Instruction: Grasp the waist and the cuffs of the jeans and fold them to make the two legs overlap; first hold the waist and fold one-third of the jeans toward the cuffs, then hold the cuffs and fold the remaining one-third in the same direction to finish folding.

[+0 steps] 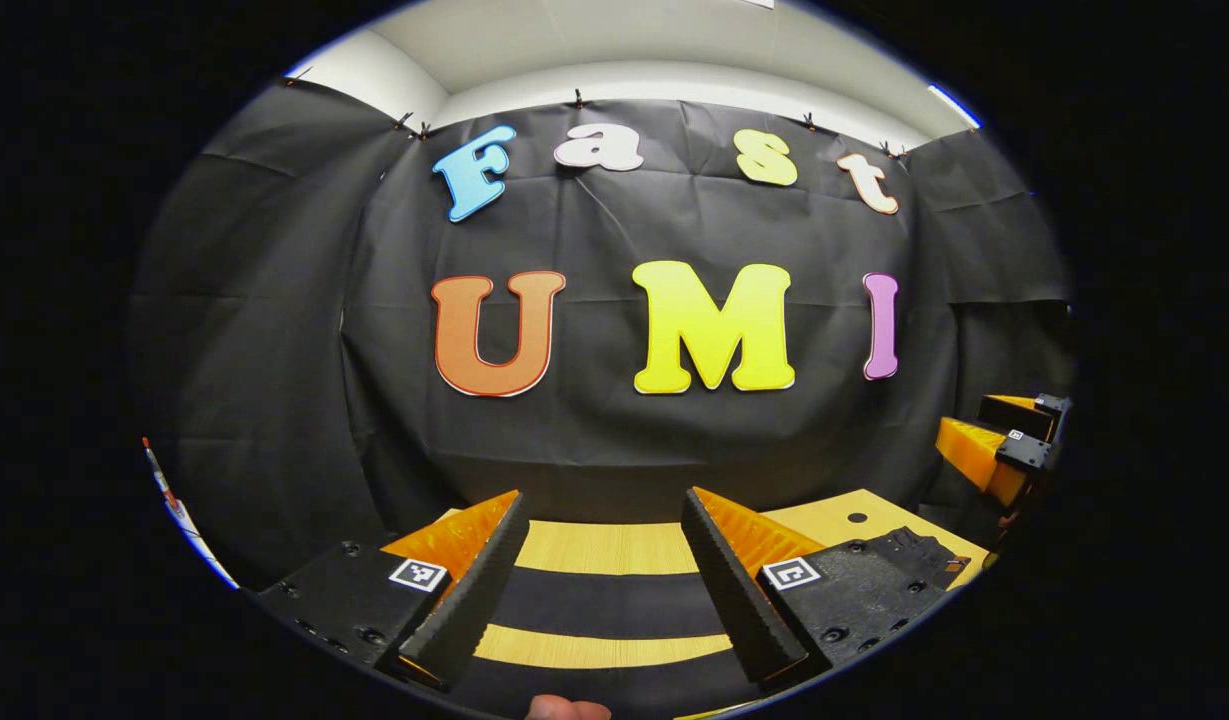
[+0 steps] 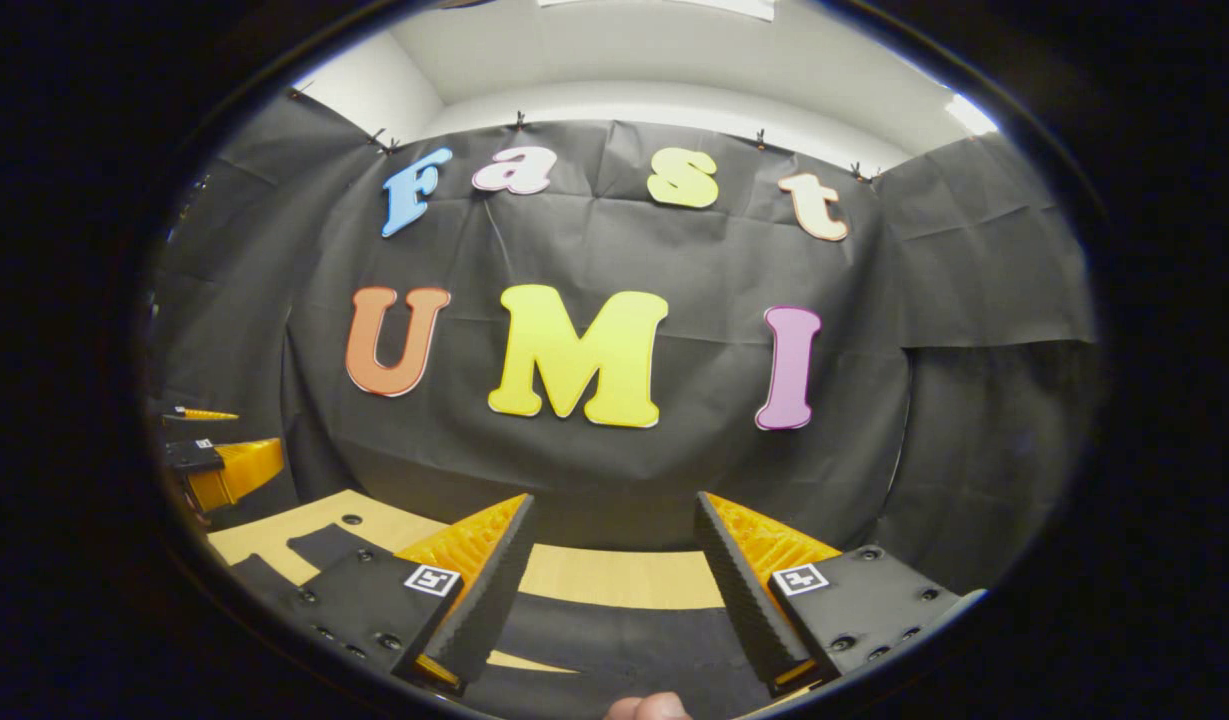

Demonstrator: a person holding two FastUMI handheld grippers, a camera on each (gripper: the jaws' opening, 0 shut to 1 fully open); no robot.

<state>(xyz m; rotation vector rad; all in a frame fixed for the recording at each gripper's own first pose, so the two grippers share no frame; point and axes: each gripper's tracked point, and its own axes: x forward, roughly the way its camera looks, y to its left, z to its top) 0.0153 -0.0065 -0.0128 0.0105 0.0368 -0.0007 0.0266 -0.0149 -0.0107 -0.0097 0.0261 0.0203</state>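
Note:
The black jeans [image 1: 604,605] lie across the light wooden table [image 1: 604,548], showing as dark bands with strips of wood between them. A part with rivets [image 1: 924,550] lies at the right in the left gripper view. My left gripper [image 1: 604,500] hovers above the jeans, open, with nothing between its fingers. In the right gripper view the jeans [image 2: 624,640] spread below my right gripper [image 2: 614,500], which is also open and holds nothing. Another dark piece of the jeans [image 2: 319,545] lies at its left.
The right gripper [image 1: 1004,450] shows at the right edge of the left gripper view, and the left gripper [image 2: 219,465] at the left edge of the right gripper view. The black booth wall [image 1: 614,430] stands just behind the table. A fingertip [image 2: 646,708] shows at the bottom.

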